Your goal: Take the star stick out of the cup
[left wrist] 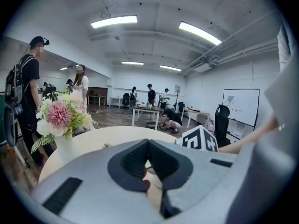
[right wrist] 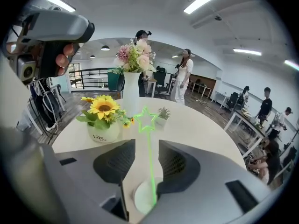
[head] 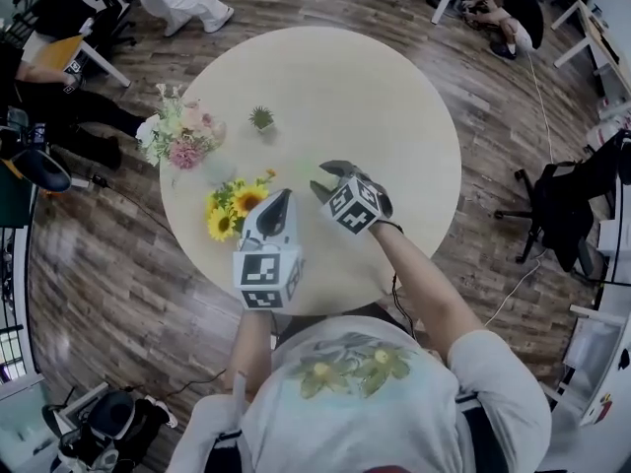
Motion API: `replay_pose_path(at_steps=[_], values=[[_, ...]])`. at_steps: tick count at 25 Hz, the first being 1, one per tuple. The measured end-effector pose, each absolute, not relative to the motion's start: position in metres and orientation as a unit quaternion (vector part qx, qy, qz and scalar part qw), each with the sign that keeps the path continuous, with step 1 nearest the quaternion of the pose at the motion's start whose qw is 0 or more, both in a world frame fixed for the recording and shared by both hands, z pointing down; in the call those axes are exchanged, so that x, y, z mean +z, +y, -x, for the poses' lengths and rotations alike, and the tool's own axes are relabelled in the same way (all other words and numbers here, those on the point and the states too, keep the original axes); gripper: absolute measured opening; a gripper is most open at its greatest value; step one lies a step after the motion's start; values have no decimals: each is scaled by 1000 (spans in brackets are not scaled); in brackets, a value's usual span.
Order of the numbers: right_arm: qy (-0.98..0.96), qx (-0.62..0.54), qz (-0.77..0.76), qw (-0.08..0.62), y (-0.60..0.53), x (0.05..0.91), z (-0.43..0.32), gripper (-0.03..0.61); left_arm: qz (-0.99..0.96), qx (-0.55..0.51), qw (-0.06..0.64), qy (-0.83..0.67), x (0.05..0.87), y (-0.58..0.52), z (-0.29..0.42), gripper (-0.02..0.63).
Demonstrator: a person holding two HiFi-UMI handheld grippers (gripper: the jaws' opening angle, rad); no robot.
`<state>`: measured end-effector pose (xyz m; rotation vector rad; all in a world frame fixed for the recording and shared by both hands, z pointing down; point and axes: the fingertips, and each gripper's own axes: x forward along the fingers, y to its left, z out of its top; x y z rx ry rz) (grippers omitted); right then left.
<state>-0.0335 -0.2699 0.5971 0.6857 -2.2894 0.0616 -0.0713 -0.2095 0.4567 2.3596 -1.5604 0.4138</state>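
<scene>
The right gripper (right wrist: 146,141) hung open astride the star stick (right wrist: 151,157), upright in the cup (right wrist: 144,197), so an off-centre pinch could tip the cup toward the sunflower pot (right wrist: 103,132) at ten o'clock.

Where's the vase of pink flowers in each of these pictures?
Head view: vase of pink flowers at the left edge of the round table.
Left gripper view: the vase, far left.
Right gripper view: the vase, top centre.
Shared landmark: small green plant on the table near it.
</scene>
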Motion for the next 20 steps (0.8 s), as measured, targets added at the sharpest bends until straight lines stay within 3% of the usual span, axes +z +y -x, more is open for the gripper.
replay_pose_path(at_steps=[20], values=[[-887,7,-247,390,-271,615,36,35,-805,154,149,-553,471,-208,75,0]])
